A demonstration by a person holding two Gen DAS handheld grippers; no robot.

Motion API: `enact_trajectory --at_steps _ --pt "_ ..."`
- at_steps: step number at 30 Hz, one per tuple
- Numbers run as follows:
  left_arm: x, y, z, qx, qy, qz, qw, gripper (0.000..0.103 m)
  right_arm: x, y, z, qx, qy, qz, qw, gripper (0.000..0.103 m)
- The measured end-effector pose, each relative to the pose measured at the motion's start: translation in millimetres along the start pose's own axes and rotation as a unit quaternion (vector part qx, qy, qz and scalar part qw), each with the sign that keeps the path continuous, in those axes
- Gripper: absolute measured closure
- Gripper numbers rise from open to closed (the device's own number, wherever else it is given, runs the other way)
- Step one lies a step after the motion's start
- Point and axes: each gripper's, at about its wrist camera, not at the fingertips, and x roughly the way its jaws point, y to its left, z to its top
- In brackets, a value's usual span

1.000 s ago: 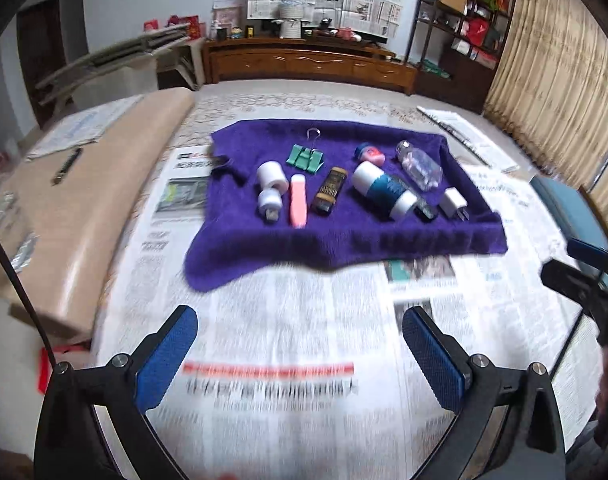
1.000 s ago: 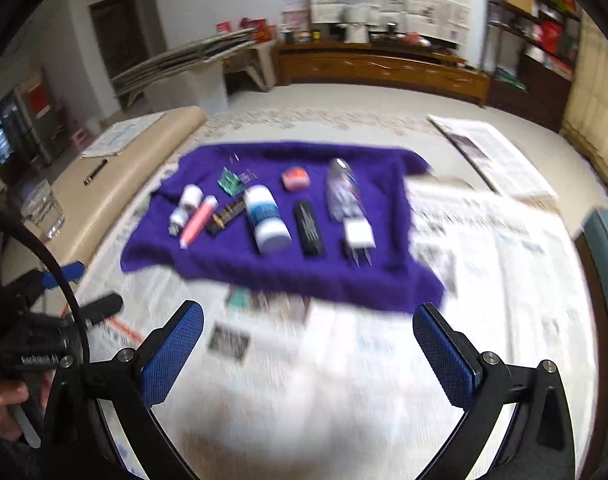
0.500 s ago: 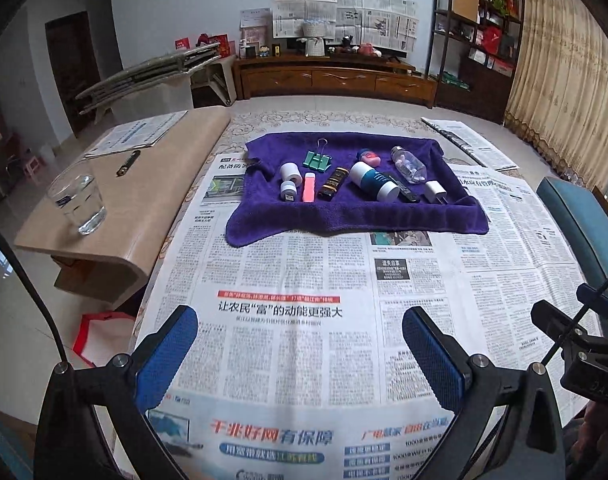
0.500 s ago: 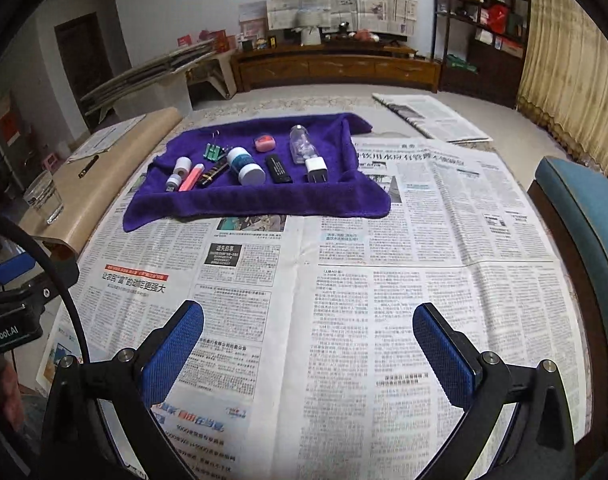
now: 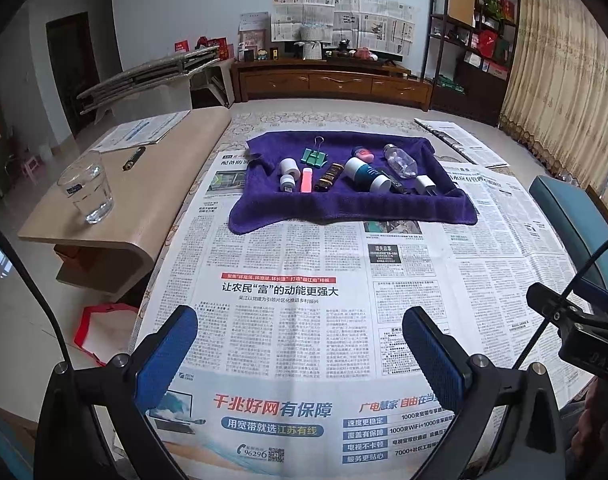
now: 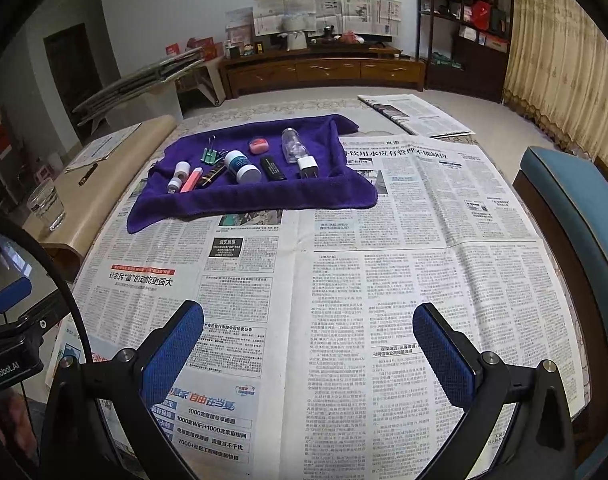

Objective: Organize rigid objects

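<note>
A purple towel (image 5: 343,204) (image 6: 240,200) lies on the newspaper-covered table at the far side. On it lie several small items in a row: a green binder clip (image 5: 315,156), white rolls (image 5: 290,168), a pink tube (image 5: 306,180), a white and teal jar (image 5: 365,174) (image 6: 242,166), a clear bottle (image 5: 399,160) (image 6: 294,146) and a white charger plug (image 5: 425,186) (image 6: 307,166). My left gripper (image 5: 300,350) and right gripper (image 6: 307,350) are both open and empty, well back from the towel over the near newspaper.
A low wooden bench (image 5: 152,200) stands to the left with a glass of water (image 5: 86,190) and a pen (image 5: 134,158). A blue chair (image 6: 575,216) stands at the right edge. A wooden cabinet (image 5: 331,82) and shelves line the far wall.
Both grippers have pulled back and up from the towel, so it looks farther away. Both stay open and empty. The items on the towel have not moved.
</note>
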Motion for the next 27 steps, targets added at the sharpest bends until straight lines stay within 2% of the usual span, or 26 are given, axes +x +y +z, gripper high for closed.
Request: enact_trajectory --at_steps 11,27 --pt "-5.0 2.7 2.3 -0.003 -0.009 0.006 0.9999 0.000 1.0 0.5 0.8 -0.003 0.004 -0.006 1.000 0.000" --pt "-0.5 1.8 -0.3 -0.002 -0.001 0.008 1.0000 0.000 -0.8 2.8 1.1 -0.008 0.005 -0.010 1.000 0.000"
